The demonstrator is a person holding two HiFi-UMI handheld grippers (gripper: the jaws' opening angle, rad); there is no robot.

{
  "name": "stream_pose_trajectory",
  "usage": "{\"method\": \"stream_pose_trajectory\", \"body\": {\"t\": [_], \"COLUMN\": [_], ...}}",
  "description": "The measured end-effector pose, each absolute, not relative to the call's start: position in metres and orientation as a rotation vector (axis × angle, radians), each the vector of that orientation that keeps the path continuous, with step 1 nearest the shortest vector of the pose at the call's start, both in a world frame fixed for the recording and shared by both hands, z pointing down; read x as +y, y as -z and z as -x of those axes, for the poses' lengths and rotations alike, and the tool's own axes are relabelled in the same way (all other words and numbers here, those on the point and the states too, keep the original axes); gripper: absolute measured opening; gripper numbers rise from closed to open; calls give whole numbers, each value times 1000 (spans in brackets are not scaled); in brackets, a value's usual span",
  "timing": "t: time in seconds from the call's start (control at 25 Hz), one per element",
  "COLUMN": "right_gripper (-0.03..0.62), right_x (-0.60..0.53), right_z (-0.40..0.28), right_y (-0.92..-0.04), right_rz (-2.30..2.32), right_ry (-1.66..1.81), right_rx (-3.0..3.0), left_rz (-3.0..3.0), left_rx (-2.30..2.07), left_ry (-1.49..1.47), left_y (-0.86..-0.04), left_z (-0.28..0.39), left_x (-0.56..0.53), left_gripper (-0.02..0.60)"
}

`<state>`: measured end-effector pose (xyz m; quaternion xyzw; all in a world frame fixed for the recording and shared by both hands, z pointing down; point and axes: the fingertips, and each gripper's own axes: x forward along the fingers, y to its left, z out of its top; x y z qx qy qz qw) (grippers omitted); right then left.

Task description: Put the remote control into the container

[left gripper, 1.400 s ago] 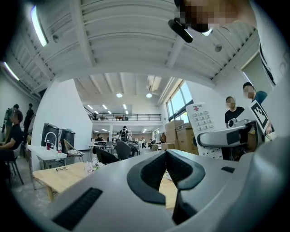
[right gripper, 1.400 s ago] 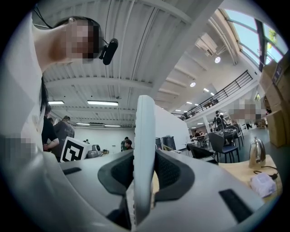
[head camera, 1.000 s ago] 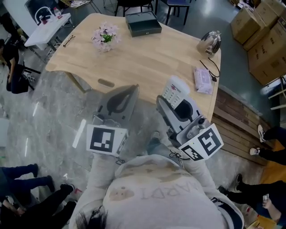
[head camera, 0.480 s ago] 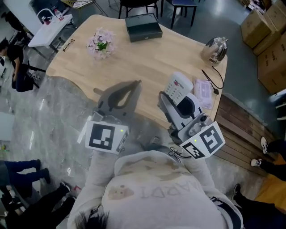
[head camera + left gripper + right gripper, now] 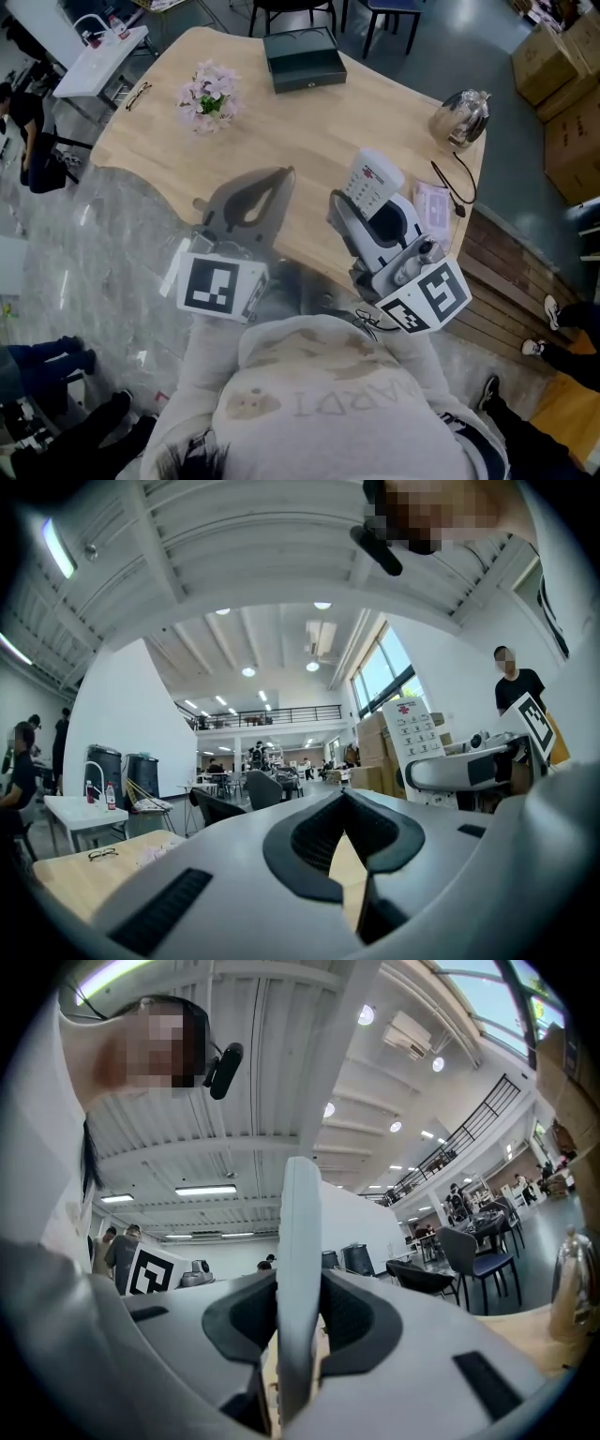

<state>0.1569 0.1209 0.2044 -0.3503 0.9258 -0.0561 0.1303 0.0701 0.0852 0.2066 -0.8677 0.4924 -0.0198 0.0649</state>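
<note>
A white remote control [image 5: 368,181] stands upright between the jaws of my right gripper [image 5: 379,208], which is shut on it above the near right part of the wooden table [image 5: 309,122]. In the right gripper view the remote [image 5: 300,1260] shows edge-on between the pads. My left gripper [image 5: 269,184] hovers over the table's near edge with its jaws together and nothing in them. The container, a dark open box [image 5: 300,58], sits at the table's far side, well beyond both grippers. The left gripper view shows the remote [image 5: 412,738] at its right.
A bunch of pink flowers [image 5: 208,94] lies at the far left of the table, with glasses [image 5: 137,94] beside it. A glass jug [image 5: 461,114], a black cable and a tissue pack [image 5: 433,202] sit at the right edge. Cardboard boxes [image 5: 562,66] and chairs surround the table.
The head view has drifted a little, so the table sits slightly differently in frame. Both grippers keep their places and the remote stays in the right one.
</note>
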Motion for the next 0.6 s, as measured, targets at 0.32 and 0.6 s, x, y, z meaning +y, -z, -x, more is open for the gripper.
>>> {"method": "stream_pose_trajectory", "body": {"t": [0.32, 0.6], "right_gripper": [103, 103], "right_x": [38, -44], "right_z": [-124, -80], "right_y": [-213, -218], "right_rz": [1115, 1189], "right_ry": [165, 182], "right_rx": [2694, 2718], "left_rz": [2695, 2795], "left_rx": [1412, 1378], "left_ry": [22, 43], "left_y": [-218, -233], "left_z": [-42, -6], "left_x": [-2, -81], "left_gripper": [0, 0]}}
